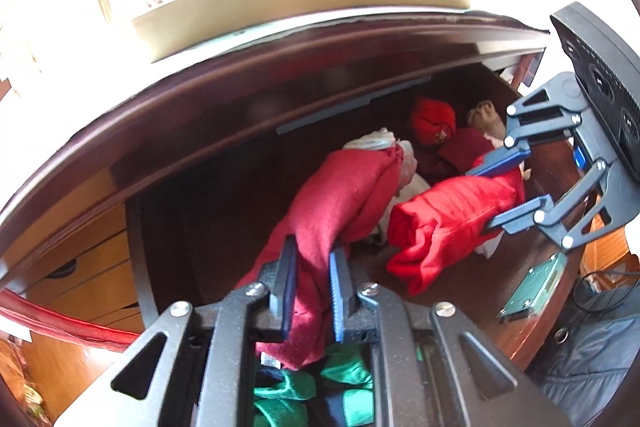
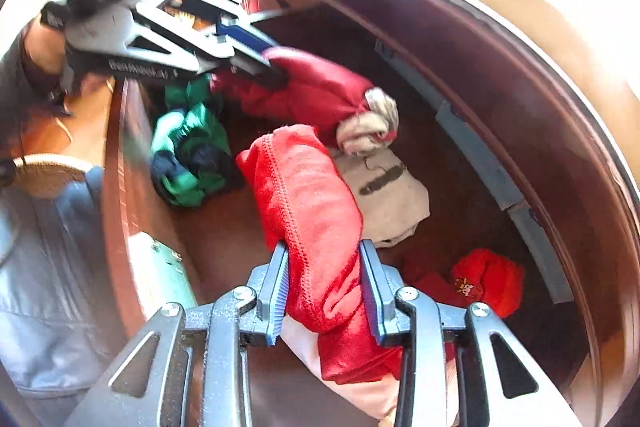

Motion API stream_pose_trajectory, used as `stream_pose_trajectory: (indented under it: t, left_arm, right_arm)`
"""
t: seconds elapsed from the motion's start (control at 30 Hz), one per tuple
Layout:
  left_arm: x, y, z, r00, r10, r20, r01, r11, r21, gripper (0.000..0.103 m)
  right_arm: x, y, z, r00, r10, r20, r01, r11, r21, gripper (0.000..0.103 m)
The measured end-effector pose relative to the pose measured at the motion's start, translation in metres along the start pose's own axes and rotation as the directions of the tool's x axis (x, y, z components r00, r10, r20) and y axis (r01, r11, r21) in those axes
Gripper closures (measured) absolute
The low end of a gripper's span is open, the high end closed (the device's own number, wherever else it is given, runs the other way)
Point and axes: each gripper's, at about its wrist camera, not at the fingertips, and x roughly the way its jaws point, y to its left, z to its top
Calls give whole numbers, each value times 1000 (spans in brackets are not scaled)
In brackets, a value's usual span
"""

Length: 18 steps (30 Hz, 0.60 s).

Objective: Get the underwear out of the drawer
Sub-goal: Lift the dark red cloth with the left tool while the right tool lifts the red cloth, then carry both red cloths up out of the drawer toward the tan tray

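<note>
My left tongs [image 1: 313,291] are pinched nearly shut on a fold of the dark red garment [image 1: 340,195], which drapes up and over from the drawer [image 1: 224,115] so that the cloth hangs between the pads; I judge I hold it there to lift one piece free of the heap. Below them, at the near left corner, sits a green and navy bundle [image 2: 188,155]. To the right, my right tongs [image 2: 324,291] stand partway closed around the bright red folded underwear [image 2: 308,203], pads against both its sides; it lies in the middle of the drawer, over a beige garment [image 2: 384,195]. Farther right, near the back wall, a small red rolled piece [image 2: 488,279] rests apart. The drawer's left floor is bare and open, so there is room to swing out that way. The dresser's overhanging top edge [image 1: 280,39] looms close above the far side, so I would draw things toward the near rim, not straight up.
</note>
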Motion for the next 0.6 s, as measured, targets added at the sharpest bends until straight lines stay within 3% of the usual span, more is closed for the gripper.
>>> stream_pose_trajectory:
  t: [0.3,0.6]
  left_arm:
    - [-13,12,-11,998,-23,57,28,996,-85,93]
    - [-34,22,-25,986,-26,162,53,984,-168,93]
  right_arm:
    - [-18,-20,-12,995,3,97,-14,993,117,67]
    - [-45,-30,-22,974,-5,224,-41,979,201,67]
